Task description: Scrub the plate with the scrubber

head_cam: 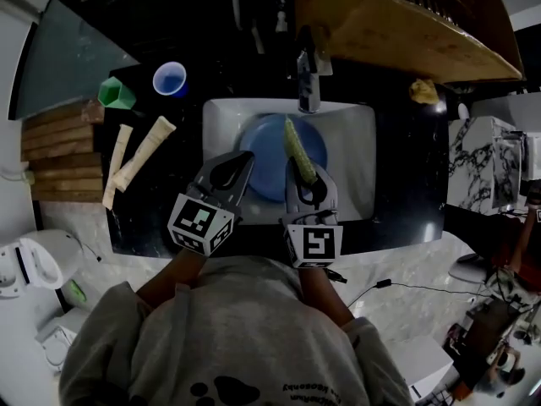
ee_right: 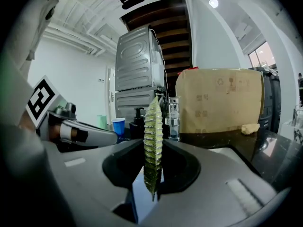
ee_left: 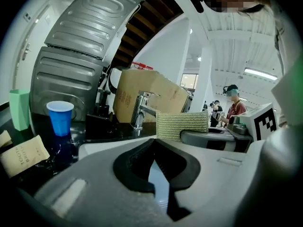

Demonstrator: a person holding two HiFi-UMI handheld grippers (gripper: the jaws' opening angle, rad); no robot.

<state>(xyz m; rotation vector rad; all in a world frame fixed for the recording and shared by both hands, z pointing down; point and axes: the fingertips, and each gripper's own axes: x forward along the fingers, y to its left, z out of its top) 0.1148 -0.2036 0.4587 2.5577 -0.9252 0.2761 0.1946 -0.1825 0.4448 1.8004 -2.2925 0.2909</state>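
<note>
A blue plate lies in the white sink. My right gripper is shut on a flat green scrubber, held on edge over the plate's right half. In the right gripper view the scrubber stands upright between the jaws of that gripper. My left gripper hangs over the plate's near-left rim. Its jaws are shut, with nothing seen between them. From the left gripper view the scrubber shows broadside to the right. Whether either gripper touches the plate I cannot tell.
A chrome faucet stands behind the sink. On the dark counter to the left are a blue cup, a green holder and wrapped packets. A cardboard box sits at the back right, with a yellow sponge beside it.
</note>
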